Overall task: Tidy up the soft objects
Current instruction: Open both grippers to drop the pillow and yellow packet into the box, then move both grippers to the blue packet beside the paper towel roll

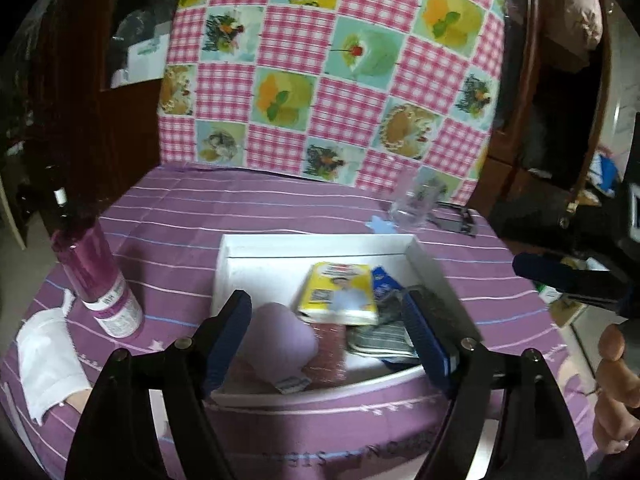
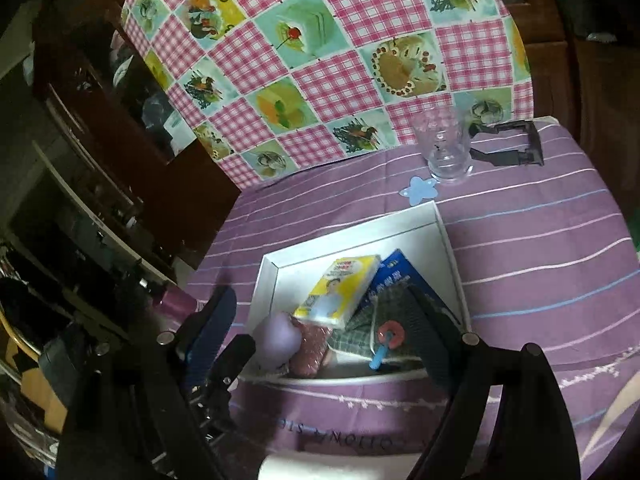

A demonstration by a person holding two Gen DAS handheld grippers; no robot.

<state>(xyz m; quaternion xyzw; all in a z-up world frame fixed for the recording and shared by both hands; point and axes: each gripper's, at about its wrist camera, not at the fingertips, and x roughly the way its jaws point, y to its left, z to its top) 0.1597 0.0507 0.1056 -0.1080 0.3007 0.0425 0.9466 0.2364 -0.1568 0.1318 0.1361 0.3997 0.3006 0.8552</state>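
Both the left gripper (image 1: 328, 340) and right gripper (image 2: 324, 332) hang spread apart, empty, above the shallow white box (image 1: 320, 250) holding a lilac plush (image 1: 280, 336) and yellow tissue pack (image 1: 340, 292); labels too blurry to read.

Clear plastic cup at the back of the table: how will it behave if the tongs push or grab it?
The clear cup looks thin-walled and empty, so probably light and apt to slide or tip under a side push. It stands upright on the purple striped tablecloth, which may bunch and topple it. Its smooth, tapered wall may slip through a loose grip; a hard squeeze might flex it.
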